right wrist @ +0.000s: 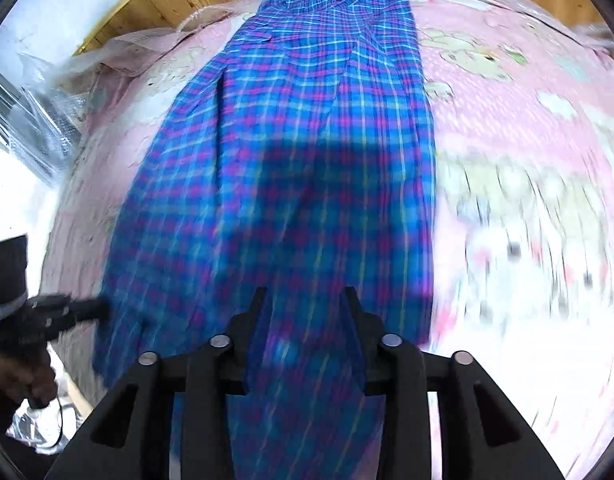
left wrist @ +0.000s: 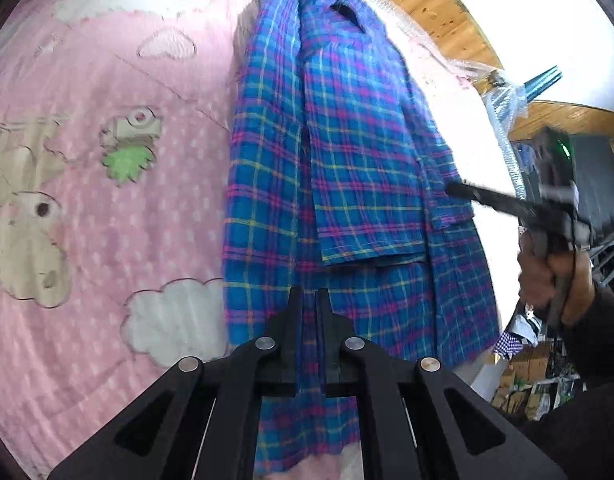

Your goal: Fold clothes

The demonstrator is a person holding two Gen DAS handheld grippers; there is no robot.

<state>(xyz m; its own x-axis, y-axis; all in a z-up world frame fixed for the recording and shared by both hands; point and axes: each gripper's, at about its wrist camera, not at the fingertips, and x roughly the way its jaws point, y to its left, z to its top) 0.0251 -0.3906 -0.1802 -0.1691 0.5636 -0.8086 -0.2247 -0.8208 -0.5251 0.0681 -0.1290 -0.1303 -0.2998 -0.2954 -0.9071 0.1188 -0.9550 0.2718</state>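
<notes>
Now: hem-to-collar fold on the blue, pink and yellow plaid cotton shirt (left wrist: 347, 168), lying lengthwise on the pink cartoon-print bed cover (left wrist: 107, 200), sides already folded in.

Left hand-held gripper (left wrist: 309, 300) is pinched narrow on the hem, cloth running between its fingers. Right hand-held gripper (right wrist: 305, 300) stands wider w/ hem fabric between the fingers; right view is blurred, so can't tell if it grips. Judgement: get both corners held, lift level, carry twd collar, keep edges square & sleeve tucked.
</notes>
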